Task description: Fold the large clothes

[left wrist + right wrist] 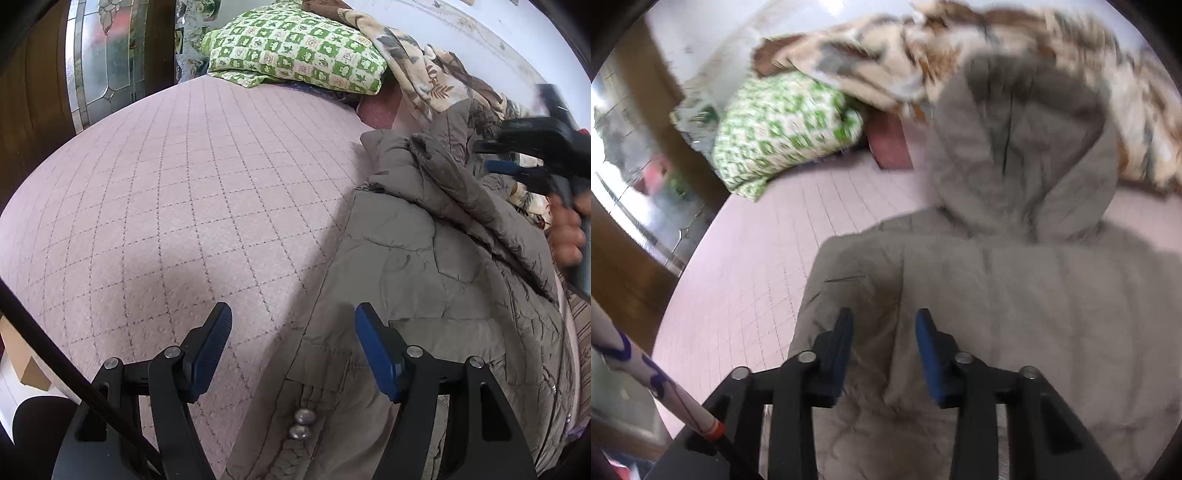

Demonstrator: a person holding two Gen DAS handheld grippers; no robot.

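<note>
A grey-brown padded hooded coat (424, 266) lies on a pink quilted bed (166, 192), partly folded, with its hood (1027, 155) pointing toward the far pillows. My left gripper (293, 321) is open above the coat's near edge, beside two round metal buttons (302, 424). My right gripper (884, 319) is open over the coat's (1015, 314) back below the hood, nothing between its blue pads. In the left wrist view the right gripper (532, 155) shows blurred at the far right, held by a hand (567, 236).
A green-and-white checked pillow (295, 48) and a floral beige blanket (417, 62) lie at the head of the bed. A dark wooden door with patterned glass (99, 62) stands left. A white rod with a red band (653, 373) crosses the lower left.
</note>
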